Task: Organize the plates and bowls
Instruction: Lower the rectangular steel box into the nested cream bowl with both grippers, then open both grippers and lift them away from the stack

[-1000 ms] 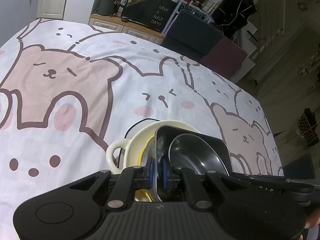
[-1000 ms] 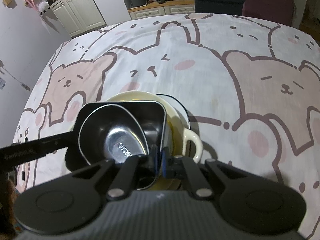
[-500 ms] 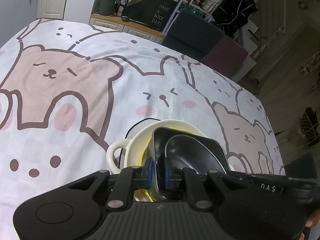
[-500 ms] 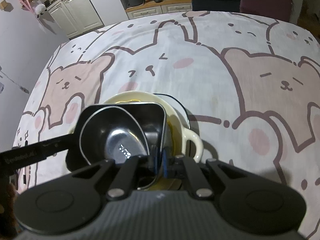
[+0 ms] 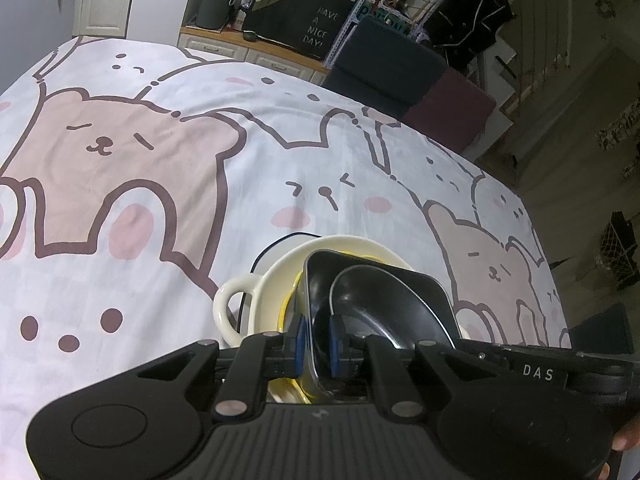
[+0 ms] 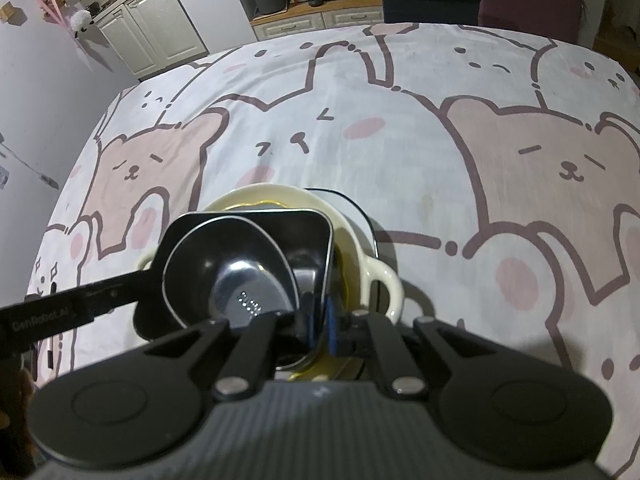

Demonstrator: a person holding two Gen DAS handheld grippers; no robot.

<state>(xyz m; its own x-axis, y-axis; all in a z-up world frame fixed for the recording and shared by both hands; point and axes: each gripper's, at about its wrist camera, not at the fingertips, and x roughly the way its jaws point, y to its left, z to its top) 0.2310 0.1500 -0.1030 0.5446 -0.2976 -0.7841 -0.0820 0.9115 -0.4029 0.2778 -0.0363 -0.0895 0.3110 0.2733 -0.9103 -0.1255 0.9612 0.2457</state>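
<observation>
Both tongs, left (image 5: 316, 340) and right (image 6: 319, 322), pinch the black dish (image 6: 280, 232) walls (opposite sides), so lower it level into the cream bowl (image 6: 360, 248).

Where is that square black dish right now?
In both wrist views the square black dish sits low and central, nested in the cream handled bowl, with a round black bowl inside it. Left gripper and right gripper pinch its opposite walls.

2 black bowls (image 5: 384, 300), 1 cream handled bowl (image 5: 256, 300), 1 plate (image 6: 360, 216).
</observation>
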